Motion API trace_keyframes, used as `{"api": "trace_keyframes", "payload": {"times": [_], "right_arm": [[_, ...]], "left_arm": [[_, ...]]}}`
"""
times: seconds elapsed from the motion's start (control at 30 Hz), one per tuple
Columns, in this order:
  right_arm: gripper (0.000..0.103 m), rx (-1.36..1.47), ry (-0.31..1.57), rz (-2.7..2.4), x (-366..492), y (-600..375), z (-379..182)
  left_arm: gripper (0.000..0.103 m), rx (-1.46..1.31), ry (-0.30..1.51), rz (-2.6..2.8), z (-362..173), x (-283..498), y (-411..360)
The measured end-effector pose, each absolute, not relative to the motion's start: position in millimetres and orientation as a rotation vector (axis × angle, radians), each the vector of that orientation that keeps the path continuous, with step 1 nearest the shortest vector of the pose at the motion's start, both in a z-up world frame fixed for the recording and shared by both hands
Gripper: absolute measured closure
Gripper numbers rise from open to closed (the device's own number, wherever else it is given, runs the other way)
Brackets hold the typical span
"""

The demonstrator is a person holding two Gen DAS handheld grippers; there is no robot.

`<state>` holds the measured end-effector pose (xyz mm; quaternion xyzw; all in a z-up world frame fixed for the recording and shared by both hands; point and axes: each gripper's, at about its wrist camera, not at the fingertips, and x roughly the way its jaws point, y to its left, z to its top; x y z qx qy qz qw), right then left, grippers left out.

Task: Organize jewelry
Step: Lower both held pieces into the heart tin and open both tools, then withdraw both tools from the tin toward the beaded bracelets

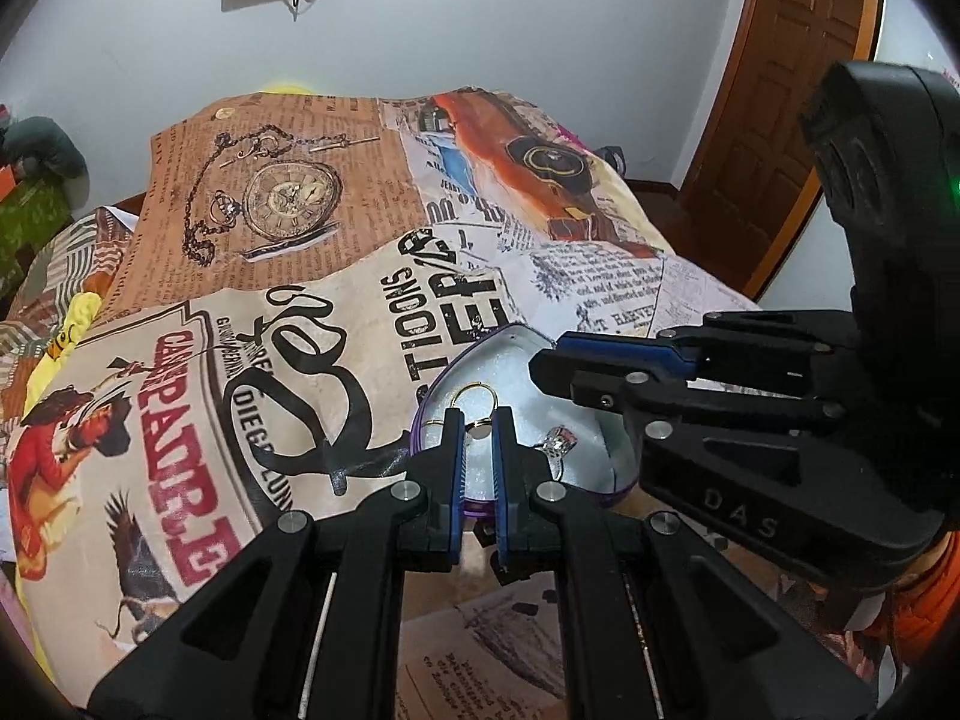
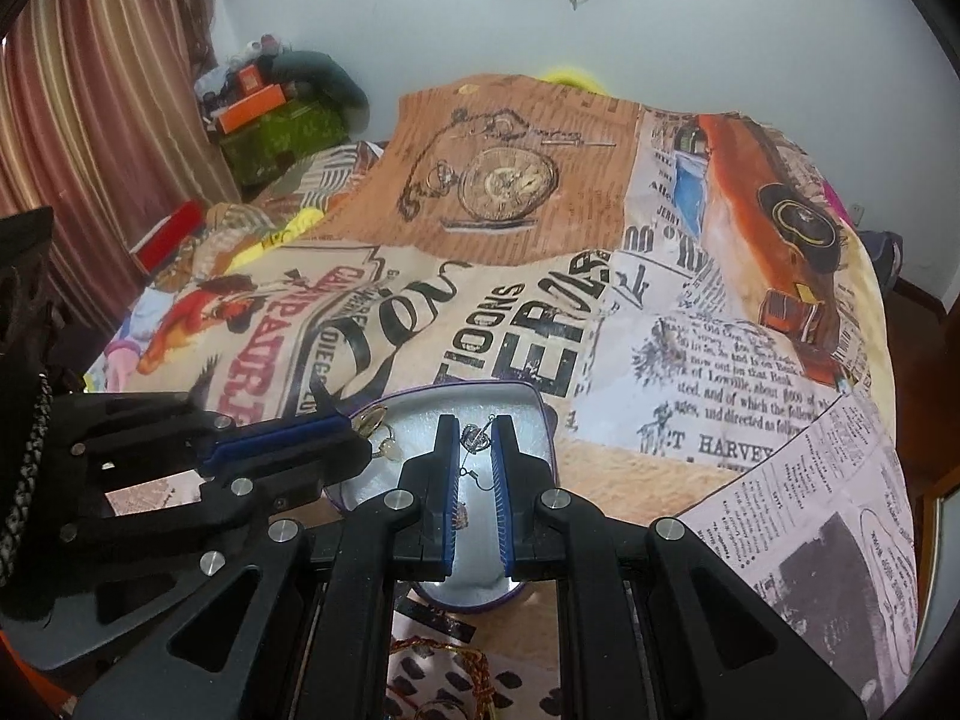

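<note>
Rings are already laid in the tin (image 1: 618, 462); the left gripper (image 1: 478, 429) clamps a gold ring (image 1: 478, 427) at twelve o'clock, the right gripper (image 2: 474, 438) a silver earring (image 2: 474, 439).

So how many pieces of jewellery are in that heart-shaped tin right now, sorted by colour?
Gold-coloured: 1, the gold hoop earring
Silver-coloured: 2, the silver ring and the silver charm on a thin wire
Total: 3 that can be seen; the grippers may hide more.

Purple-rimmed tin (image 1: 427, 402), perhaps white-lined
</note>
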<state>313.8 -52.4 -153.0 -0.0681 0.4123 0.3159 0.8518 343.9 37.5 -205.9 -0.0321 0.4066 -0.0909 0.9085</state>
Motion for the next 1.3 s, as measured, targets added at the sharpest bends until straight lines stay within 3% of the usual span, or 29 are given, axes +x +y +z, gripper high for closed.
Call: {"api": "trace_keyframes", "payload": {"times": [1.0,1.1,1.17,1.3], "right_arm": [[0.092,-0.250,0.812,0.602,296,-50,-136],[0.084,-0.261,0.806,0.590,292,-50,-132],[0.072,-0.261,0.795,0.581,289,-51,-129],[0.071,-0.251,0.786,0.579,283,-54,-124]], "left_arm": [[0.094,-0.068,0.838,-0.122,-189,322,49],[0.093,-0.063,0.833,-0.116,-183,315,49],[0.091,-0.062,0.830,-0.115,-179,311,50],[0.087,-0.057,0.824,-0.107,-172,304,50]]}}
